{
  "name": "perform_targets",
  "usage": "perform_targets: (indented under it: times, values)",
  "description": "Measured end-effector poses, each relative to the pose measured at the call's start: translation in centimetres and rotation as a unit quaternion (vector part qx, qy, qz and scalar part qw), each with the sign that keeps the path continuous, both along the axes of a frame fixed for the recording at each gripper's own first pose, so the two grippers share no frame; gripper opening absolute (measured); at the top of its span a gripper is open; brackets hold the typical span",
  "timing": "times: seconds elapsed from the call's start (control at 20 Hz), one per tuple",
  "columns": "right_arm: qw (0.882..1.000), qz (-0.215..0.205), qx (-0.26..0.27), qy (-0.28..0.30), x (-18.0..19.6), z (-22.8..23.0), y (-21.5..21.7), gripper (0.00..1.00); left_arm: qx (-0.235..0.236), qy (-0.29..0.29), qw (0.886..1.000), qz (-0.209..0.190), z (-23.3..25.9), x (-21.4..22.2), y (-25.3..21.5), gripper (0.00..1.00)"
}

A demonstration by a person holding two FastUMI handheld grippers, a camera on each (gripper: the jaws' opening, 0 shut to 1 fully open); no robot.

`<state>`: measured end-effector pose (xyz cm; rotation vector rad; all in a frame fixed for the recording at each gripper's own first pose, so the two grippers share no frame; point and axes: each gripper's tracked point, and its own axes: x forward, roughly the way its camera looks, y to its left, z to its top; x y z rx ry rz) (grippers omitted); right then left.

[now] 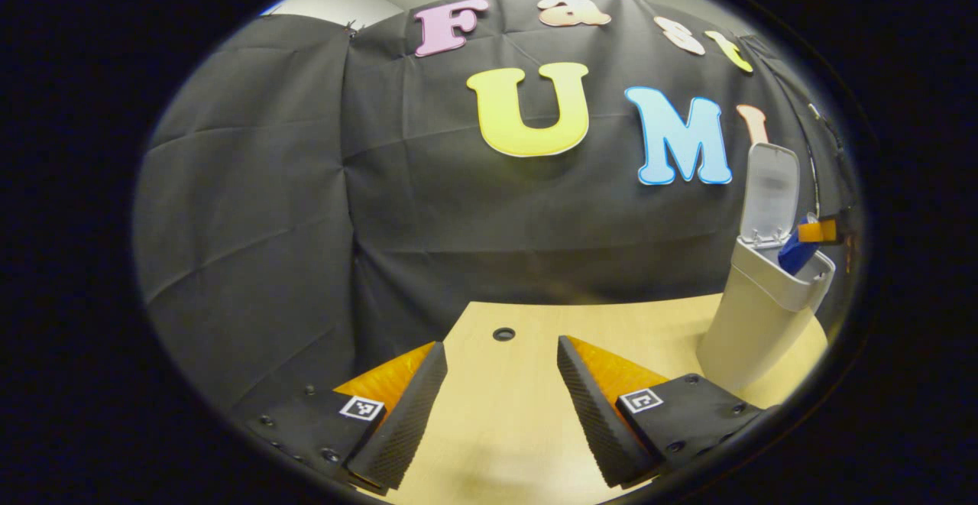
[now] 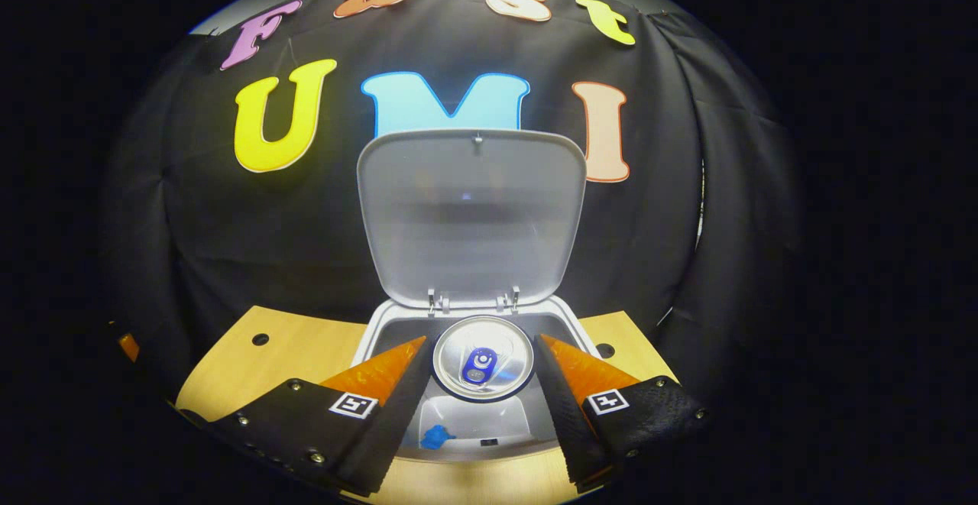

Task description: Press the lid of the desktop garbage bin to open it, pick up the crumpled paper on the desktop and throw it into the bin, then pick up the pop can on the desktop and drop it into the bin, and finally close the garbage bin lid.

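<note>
Right gripper [image 2: 483,383] grips the pop can [image 2: 482,357] between both fingers, right over the open garbage bin [image 2: 382,322], lid [image 2: 471,215] upright behind. Left gripper [image 1: 502,398] hovers wide open, empty, above the table [image 1: 504,413].

1. Garbage bins: I count one garbage bin [image 2: 397,329], standing on the table.
2. Lids: I count one lid [image 2: 471,215], raised on the bin's back edge.
3. Pop cans: I count one pop can [image 2: 483,357], its top end facing the right gripper view.
4. Blue scraps inside the bin: I count one blue scrap [image 2: 435,436]; I cannot tell what it is.
5. Tables: I count one table [image 1: 512,413].
6. Round holes in the tabletop: I count two round holes [image 2: 260,339] in the right gripper view, one on each side of the bin.
</note>
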<state>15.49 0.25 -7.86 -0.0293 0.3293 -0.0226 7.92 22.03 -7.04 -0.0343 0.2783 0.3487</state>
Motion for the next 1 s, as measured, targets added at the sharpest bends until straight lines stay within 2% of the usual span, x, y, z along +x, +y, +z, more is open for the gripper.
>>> perform_targets:
  times: [0.15, 0.2, 0.25, 0.55, 0.7, 0.8, 1.0]
  values:
    - [1.0, -0.001, -0.001, 0.01, 0.2, -0.8, -0.1, 0.84, 0.0, 0.0, 1.0, 0.002, 0.1, 0.0, 0.0, 0.96]
    - [1.0, -0.001, -0.001, 0.012, 0.2, -1.0, -0.1, 0.84, -0.001, 0.001, 1.0, 0.002, 0.0, 0.1, 0.0, 1.0]
    - [1.0, -0.001, -0.002, 0.014, 0.2, -1.2, -0.2, 0.84, -0.001, 0.001, 1.0, 0.002, 0.0, 0.1, 0.0, 0.96]
    - [1.0, 0.001, -0.002, 0.019, 0.3, -1.6, -0.1, 0.85, -0.002, 0.002, 1.0, 0.004, 0.0, 0.1, -0.1, 0.96]
    - [1.0, 0.0, -0.001, 0.02, 0.3, -1.7, -0.1, 0.85, -0.004, 0.002, 1.0, 0.004, 0.0, 0.1, -0.1, 1.0]
    - [1.0, -0.001, 0.001, 0.019, 0.3, -1.6, 0.0, 0.86, -0.005, 0.002, 1.0, 0.004, 0.0, 0.2, -0.1, 0.96]
    - [1.0, -0.004, 0.007, 0.014, 0.5, -1.2, 0.2, 0.88, -0.006, 0.003, 1.0, 0.007, -0.1, 0.1, 0.0, 0.96]
